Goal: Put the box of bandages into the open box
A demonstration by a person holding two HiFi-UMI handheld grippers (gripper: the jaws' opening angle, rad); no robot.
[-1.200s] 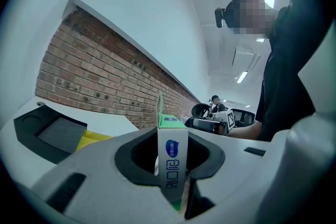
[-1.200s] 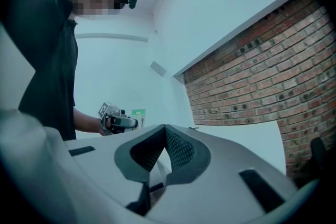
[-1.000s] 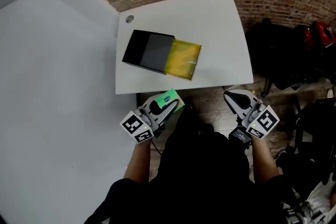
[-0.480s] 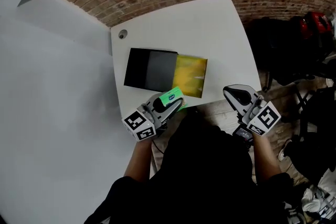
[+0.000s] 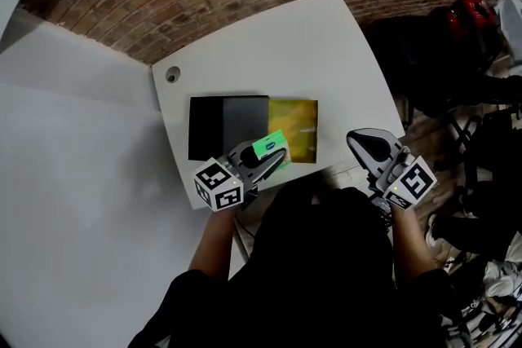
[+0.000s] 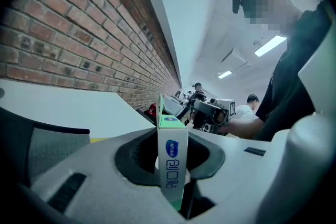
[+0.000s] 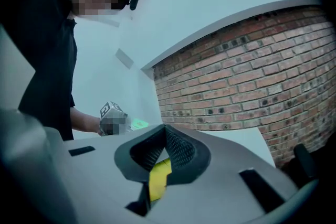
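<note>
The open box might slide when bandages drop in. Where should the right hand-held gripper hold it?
Probably its yellow flap, at the free right edge, from the right: that edge faces the right hand-held gripper, away from the left hand-held gripper and bandage box.

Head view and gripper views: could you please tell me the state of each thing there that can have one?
box of bandages: clamped edge-on between the left jaws, not yet in the open box.
open box: lying open on the table.
left gripper: shut on the box of bandages.
right gripper: shut, holding nothing.
</note>
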